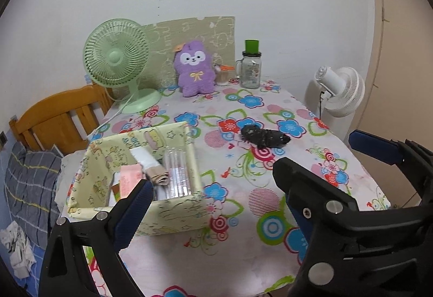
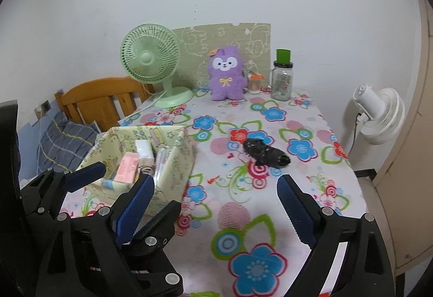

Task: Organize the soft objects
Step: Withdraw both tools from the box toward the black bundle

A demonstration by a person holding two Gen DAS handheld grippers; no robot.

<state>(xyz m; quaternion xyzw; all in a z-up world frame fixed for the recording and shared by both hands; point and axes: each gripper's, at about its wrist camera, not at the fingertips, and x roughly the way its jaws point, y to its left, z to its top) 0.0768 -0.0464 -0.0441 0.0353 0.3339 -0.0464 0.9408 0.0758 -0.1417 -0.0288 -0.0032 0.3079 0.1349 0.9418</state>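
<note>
A black soft bundle (image 2: pixel 266 153) lies mid-worktop (image 2: pixel 243 215), clear cloth all round it. A yellow box (image 2: pixel 173 161) of oddments stands left, at the edge by the bed (image 1: pixel 32 178). Green fan (image 2: pixel 150 58), purple plush (image 2: pixel 226 75) and jar (image 2: pixel 282 80) line the wall. Both grippers, left (image 1: pixel 213 191) and right (image 2: pixel 216 194), hover with jaws apart, empty.

Purple plush toy (image 1: pixel 194 68), mint-green fan (image 1: pixel 117 56), floral tablecloth (image 1: pixel 230 215), pale-yellow cartoon-print box (image 1: pixel 178 213), black bundle (image 1: pixel 263 137)

table (image 2: pixel 270 218), floral cloth | on it: fabric box (image 2: pixel 178 159), dark bundle (image 2: pixel 266 153), plush (image 2: pixel 226 75), green fan (image 2: pixel 151 58), jar (image 2: pixel 282 80)
</note>
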